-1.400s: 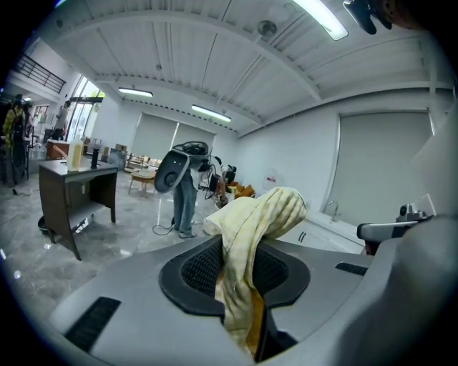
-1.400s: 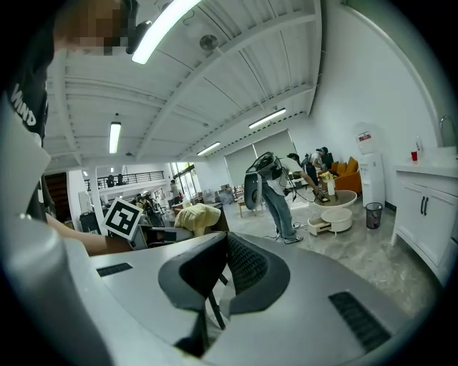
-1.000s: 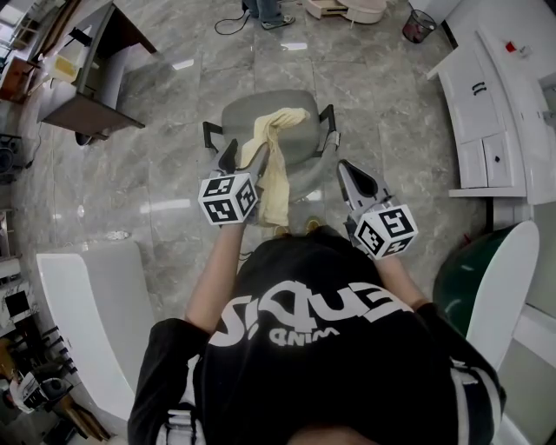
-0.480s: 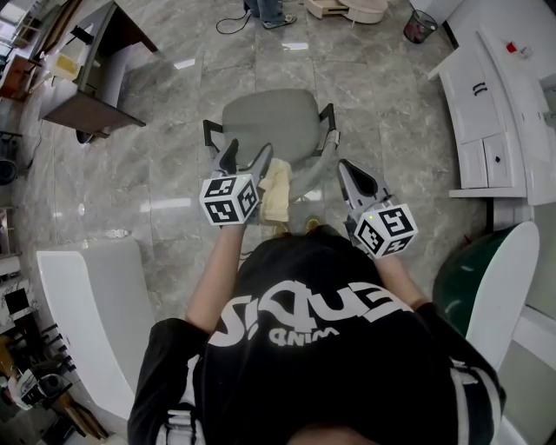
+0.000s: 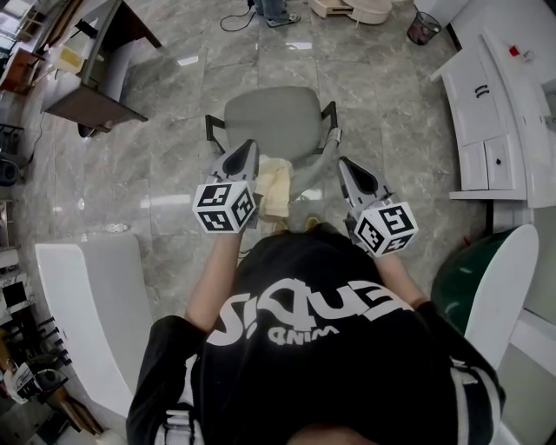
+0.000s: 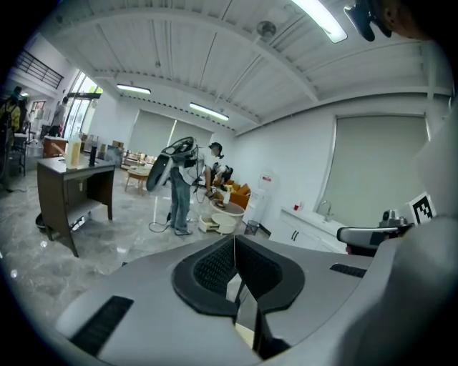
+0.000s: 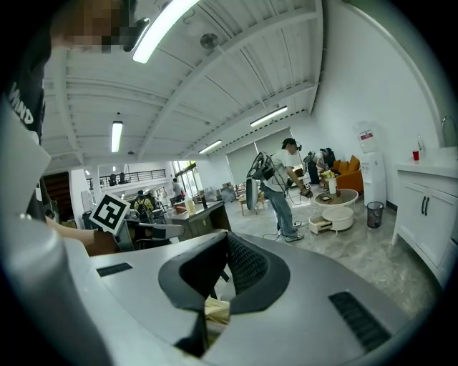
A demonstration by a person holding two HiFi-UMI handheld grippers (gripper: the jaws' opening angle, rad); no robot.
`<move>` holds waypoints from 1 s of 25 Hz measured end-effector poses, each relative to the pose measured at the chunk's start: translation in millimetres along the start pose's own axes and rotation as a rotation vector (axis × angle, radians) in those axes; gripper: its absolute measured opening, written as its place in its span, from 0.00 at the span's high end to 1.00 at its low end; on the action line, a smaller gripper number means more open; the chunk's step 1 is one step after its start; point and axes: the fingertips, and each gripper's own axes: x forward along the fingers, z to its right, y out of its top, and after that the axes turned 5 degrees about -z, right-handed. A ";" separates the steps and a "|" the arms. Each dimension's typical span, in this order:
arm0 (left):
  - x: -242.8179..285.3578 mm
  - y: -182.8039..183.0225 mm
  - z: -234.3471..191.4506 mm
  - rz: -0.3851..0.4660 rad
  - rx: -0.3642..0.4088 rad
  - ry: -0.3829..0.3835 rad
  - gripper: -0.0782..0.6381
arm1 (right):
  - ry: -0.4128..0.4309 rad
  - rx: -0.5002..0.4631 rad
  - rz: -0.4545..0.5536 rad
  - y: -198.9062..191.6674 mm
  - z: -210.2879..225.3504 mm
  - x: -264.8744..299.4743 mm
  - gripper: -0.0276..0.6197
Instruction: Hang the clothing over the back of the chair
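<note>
Black T-shirt [image 5: 321,365], white lettering [image 5: 300,315], white-striped sleeves [image 5: 177,422].

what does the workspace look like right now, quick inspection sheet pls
surface: grey floor, glossy
job's things: yellow cloth hangs over the near edge of the chair; seat bare
clutter: nothing seen
grippers: left gripper shut, jaws just closed, nothing between; right gripper shut, empty
cables: cable on the floor beyond the chair
surroundings: desk, white cabinet, bin, person far off
</note>
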 end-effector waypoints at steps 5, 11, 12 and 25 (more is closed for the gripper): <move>-16.4 3.1 11.6 0.016 0.016 -0.029 0.87 | 0.010 -0.010 0.004 1.4 -5.9 -2.7 0.94; -39.9 7.6 24.7 0.048 0.049 -0.034 0.87 | 0.017 -0.017 0.006 1.6 -9.6 -5.9 0.94; -44.0 7.2 26.0 0.054 0.054 -0.032 0.87 | 0.019 -0.017 0.006 1.1 -10.3 -6.3 0.94; -89.1 -5.5 18.7 0.185 0.038 0.002 0.87 | 0.055 -0.036 0.008 -3.5 -21.9 -7.8 0.94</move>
